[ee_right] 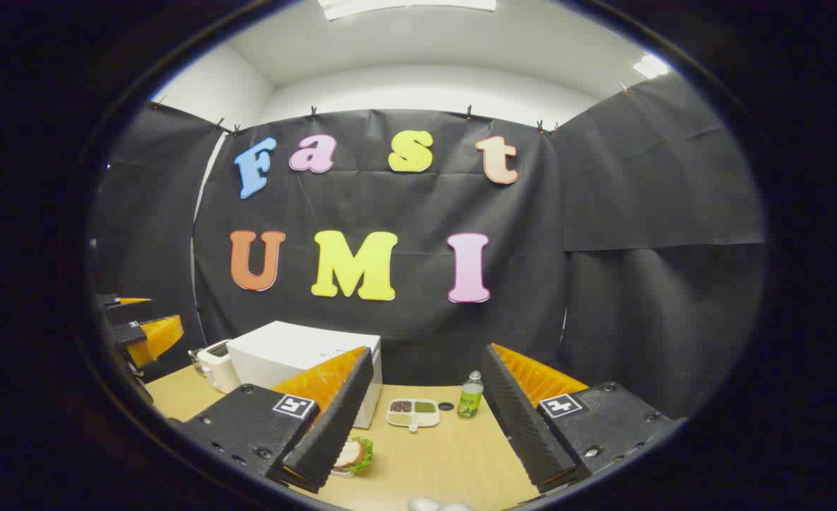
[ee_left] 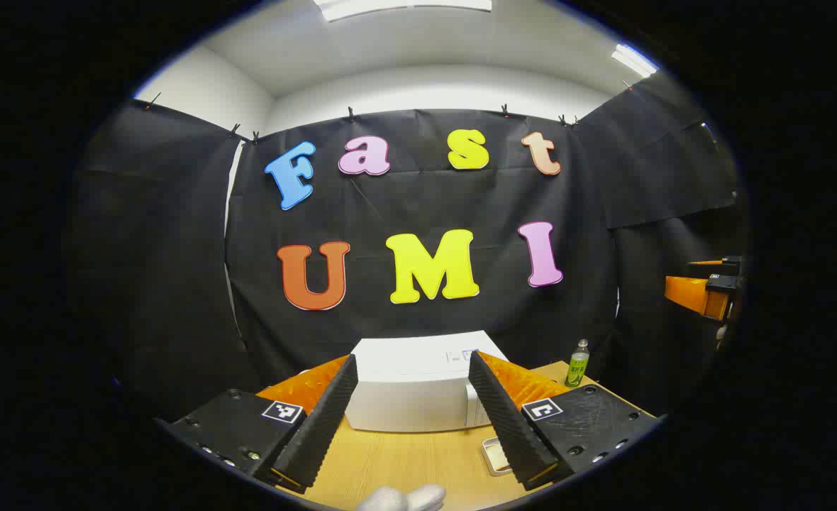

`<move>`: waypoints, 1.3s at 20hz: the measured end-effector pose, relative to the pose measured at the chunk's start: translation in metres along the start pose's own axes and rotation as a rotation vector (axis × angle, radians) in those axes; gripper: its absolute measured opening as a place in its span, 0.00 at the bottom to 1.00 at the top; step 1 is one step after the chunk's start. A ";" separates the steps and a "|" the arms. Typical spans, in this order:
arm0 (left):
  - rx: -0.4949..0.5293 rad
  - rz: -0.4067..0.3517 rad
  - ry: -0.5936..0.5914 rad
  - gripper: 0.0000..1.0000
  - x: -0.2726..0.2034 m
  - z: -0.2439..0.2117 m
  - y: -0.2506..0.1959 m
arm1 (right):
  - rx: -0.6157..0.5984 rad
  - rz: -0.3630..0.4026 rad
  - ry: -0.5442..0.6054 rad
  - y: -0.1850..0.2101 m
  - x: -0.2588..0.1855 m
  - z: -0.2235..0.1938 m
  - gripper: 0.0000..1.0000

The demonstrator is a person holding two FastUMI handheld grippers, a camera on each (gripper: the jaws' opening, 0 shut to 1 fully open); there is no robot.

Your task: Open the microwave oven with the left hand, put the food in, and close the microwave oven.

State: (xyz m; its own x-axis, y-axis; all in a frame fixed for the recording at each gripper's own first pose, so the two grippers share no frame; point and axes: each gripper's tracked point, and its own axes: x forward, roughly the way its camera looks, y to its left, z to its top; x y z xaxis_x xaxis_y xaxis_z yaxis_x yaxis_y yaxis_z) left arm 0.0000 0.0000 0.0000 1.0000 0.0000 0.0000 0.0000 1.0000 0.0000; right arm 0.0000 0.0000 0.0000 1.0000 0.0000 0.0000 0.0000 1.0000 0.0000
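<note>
In the left gripper view, the left gripper (ee_left: 413, 419) is held above a wooden table (ee_left: 404, 461). Its two black fingers (ee_left: 319, 426) are spread wide apart, and nothing is between them. Past the fingers sits the white microwave (ee_left: 418, 387), right in the middle of the view. Its door looks closed. A small green bottle (ee_left: 577, 363) stands to the right of the microwave, and part of a little white tray (ee_left: 493, 454) peeks out beside the right finger.

In the right gripper view, the right gripper (ee_right: 425, 419) is also wide open and holds nothing. The food (ee_right: 353, 454), a sandwich with green leaves, lies on the table (ee_right: 433, 461) just by the tip of the gripper's left finger, partly hidden by it. The microwave (ee_right: 298, 355) sits to the left and farther back. A white toaster (ee_right: 216, 363) stands beside it. A tray (ee_right: 413, 411) with small dishes and the bottle (ee_right: 470, 396) stand between the fingers, farther off. The left gripper (ee_right: 142, 333) shows at the far left edge.
</note>
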 end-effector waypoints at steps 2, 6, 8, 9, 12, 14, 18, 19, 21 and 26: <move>-0.002 -0.002 0.001 0.96 0.001 0.001 0.000 | 0.004 -0.001 0.003 0.000 0.000 -0.001 0.92; 0.006 0.001 -0.004 0.96 0.002 0.006 0.002 | 0.009 -0.005 0.018 -0.002 -0.002 -0.003 0.92; 0.007 -0.001 -0.009 0.96 0.005 0.007 0.000 | 0.009 -0.005 0.022 -0.002 -0.003 -0.003 0.92; 0.008 -0.001 -0.010 0.96 0.004 0.008 0.001 | 0.010 -0.007 0.023 -0.001 -0.003 -0.003 0.92; 0.009 0.001 -0.014 0.96 0.007 0.009 0.000 | 0.018 -0.011 0.022 -0.001 -0.005 -0.002 0.92; 0.013 0.002 -0.013 0.96 0.009 0.007 -0.001 | 0.015 -0.014 0.023 -0.002 -0.005 -0.003 0.92; 0.021 -0.005 -0.013 0.96 0.023 -0.007 -0.007 | 0.018 -0.024 0.024 -0.008 -0.007 -0.001 0.92; 0.021 -0.011 -0.017 0.96 0.030 -0.013 -0.011 | 0.018 -0.025 0.021 -0.010 -0.008 0.000 0.92; 0.015 -0.018 -0.026 0.96 0.049 -0.030 -0.022 | 0.007 -0.037 0.020 -0.019 -0.008 0.002 0.92; -0.001 -0.056 0.020 0.96 0.110 -0.103 -0.069 | -0.035 -0.097 0.044 -0.051 -0.007 0.003 0.92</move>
State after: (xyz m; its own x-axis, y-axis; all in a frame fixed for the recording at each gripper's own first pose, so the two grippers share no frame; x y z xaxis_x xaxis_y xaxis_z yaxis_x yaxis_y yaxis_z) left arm 0.1102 -0.0691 -0.1025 0.9982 -0.0557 -0.0203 0.0557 0.9984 -0.0011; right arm -0.0067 -0.0506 0.0027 0.9944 -0.0972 -0.0427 0.0956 0.9947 -0.0367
